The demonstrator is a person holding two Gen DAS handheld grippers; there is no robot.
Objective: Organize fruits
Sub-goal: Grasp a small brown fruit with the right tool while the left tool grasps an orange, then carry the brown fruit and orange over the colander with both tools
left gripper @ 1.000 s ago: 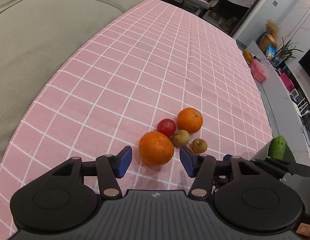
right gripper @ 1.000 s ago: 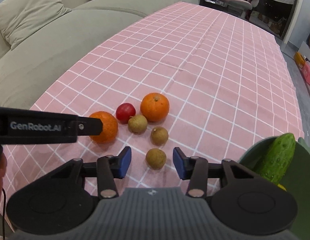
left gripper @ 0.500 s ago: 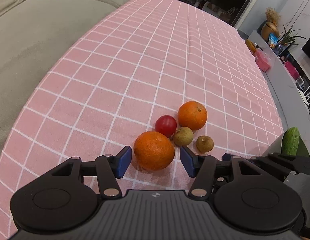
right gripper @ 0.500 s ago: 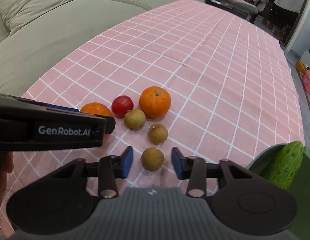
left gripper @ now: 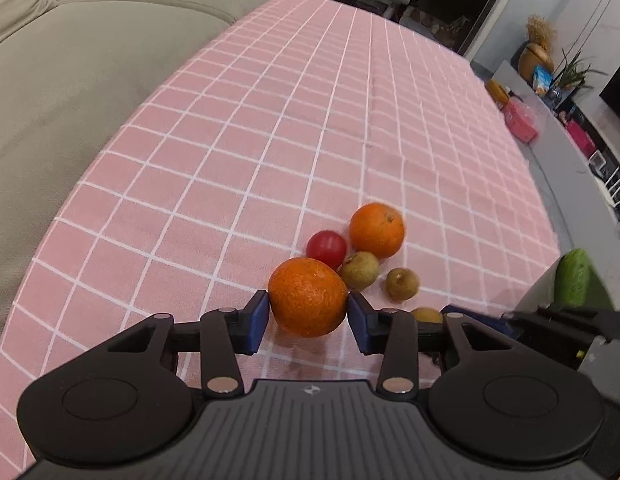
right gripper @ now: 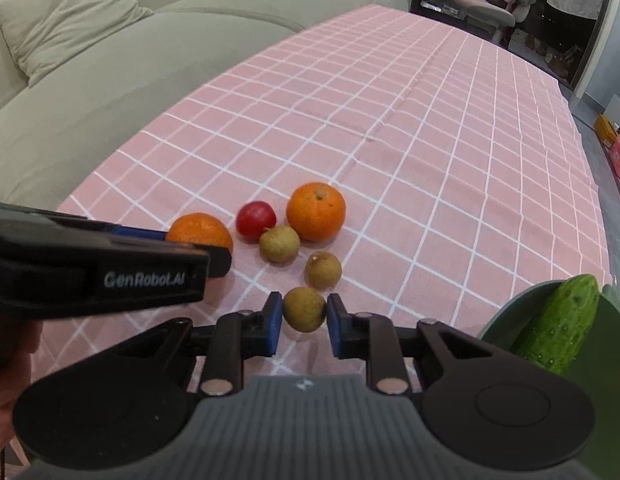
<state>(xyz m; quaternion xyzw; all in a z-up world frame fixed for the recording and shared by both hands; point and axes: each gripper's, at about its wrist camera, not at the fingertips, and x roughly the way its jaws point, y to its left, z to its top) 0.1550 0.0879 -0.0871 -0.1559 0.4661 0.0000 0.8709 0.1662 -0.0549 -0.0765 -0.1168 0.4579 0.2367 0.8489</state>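
On the pink checked tablecloth (left gripper: 270, 140) lie two oranges, a red tomato (left gripper: 326, 249) and three small brown longans. My left gripper (left gripper: 307, 316) is shut on the near orange (left gripper: 308, 297), its blue pads touching both sides. My right gripper (right gripper: 302, 319) is shut on the nearest longan (right gripper: 304, 309). The far orange (right gripper: 315, 211), tomato (right gripper: 256, 221) and two other longans (right gripper: 280, 243) (right gripper: 323, 270) lie just beyond. The left gripper's finger (right gripper: 110, 268) crosses the right wrist view, hiding part of the near orange (right gripper: 198, 232).
A green bowl (right gripper: 505, 316) holding a cucumber (right gripper: 559, 328) stands at the near right table edge. A grey sofa (left gripper: 70, 72) runs along the left side. Chairs and shelves stand beyond the far end of the table.
Both grippers have moved forward and closed: the left onto the near orange, the right onto the nearest longan. The other fruits have not moved.
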